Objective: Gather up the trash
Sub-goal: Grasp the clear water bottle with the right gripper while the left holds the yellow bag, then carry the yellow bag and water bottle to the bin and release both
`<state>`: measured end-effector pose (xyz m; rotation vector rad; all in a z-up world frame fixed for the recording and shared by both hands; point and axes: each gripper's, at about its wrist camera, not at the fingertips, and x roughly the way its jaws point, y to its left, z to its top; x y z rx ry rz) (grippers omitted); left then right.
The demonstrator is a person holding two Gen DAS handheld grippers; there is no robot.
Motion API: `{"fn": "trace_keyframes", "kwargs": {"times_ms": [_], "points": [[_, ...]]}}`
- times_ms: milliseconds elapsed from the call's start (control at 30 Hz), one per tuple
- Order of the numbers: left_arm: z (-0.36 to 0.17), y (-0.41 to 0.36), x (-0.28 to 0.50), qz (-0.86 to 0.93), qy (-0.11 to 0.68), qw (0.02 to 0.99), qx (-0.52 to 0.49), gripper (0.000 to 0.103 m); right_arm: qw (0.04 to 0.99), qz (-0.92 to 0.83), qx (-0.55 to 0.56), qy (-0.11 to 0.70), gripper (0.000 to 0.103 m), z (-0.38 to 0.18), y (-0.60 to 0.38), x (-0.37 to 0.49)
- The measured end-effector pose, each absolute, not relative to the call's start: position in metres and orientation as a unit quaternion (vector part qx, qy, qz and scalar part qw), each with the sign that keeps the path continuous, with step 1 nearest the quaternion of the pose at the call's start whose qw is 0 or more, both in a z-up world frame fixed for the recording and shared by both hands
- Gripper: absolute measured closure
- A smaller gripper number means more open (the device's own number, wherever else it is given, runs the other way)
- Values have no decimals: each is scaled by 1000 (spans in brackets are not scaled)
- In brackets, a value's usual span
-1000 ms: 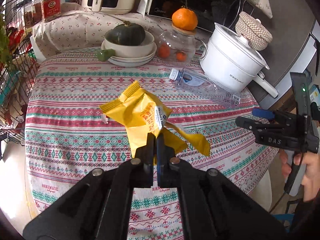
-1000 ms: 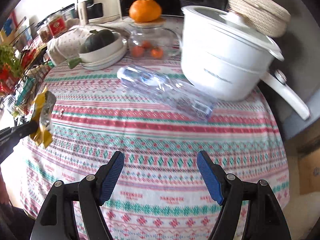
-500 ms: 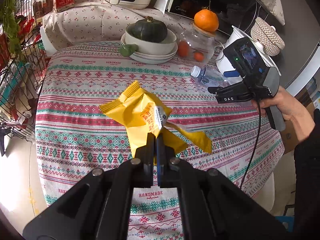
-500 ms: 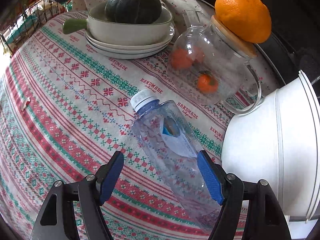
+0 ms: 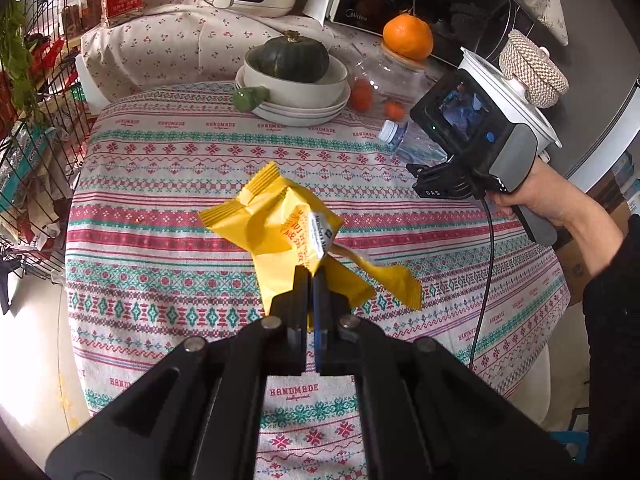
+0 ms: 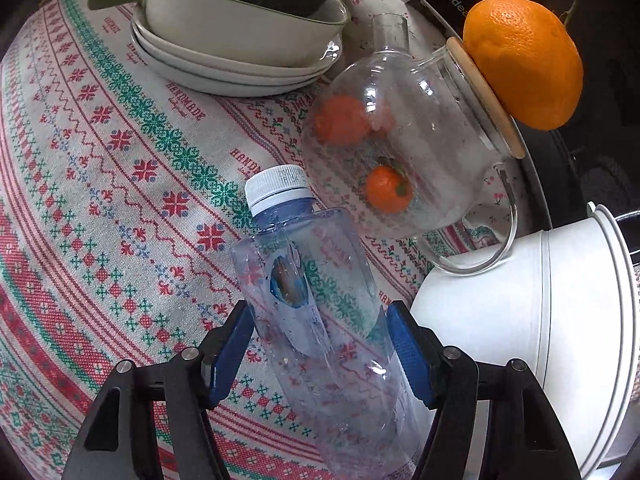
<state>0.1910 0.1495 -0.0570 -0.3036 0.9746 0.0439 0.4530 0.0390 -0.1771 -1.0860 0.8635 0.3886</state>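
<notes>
A yellow snack wrapper (image 5: 280,220) hangs over the patterned tablecloth (image 5: 160,184), with my left gripper (image 5: 311,276) shut on its lower edge. A clear plastic bottle (image 6: 320,300) with a white cap lies on the cloth, cap pointing away from me. My right gripper (image 6: 319,316) straddles the bottle's middle. Its jaws are closing, with the blue pads (image 6: 236,340) right at the bottle's sides and no visible squeeze. In the left wrist view a hand (image 5: 532,196) holds that gripper down over the bottle (image 5: 400,140).
A white pot (image 6: 520,320) stands just right of the bottle. A glass jar (image 6: 420,140) holding small oranges, with an orange (image 6: 520,60) on its lid, is just beyond. A bowl with a dark squash (image 5: 292,60) sits on stacked plates. A wire rack (image 5: 32,120) lines the left edge.
My right gripper swung in from the table's near edge, rolled and dropped over the bottle, and its jaws have narrowed around it. The left gripper and wrapper stayed put.
</notes>
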Motion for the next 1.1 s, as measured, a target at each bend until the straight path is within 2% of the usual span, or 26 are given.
{"fn": "trace_keyframes", "kwargs": {"times_ms": [200,633,1100], "points": [[-46,155,184,16,453,878,-153,100,759,179,-491,388,37,-162,43,415],[-23,149,161,-16,421,893,-157,100,806,197,-408,380,39,-72,24,310],[-4,93,133,-86,383,914,-102,100,875,146,-288,360,40,-5,-67,211]]}}
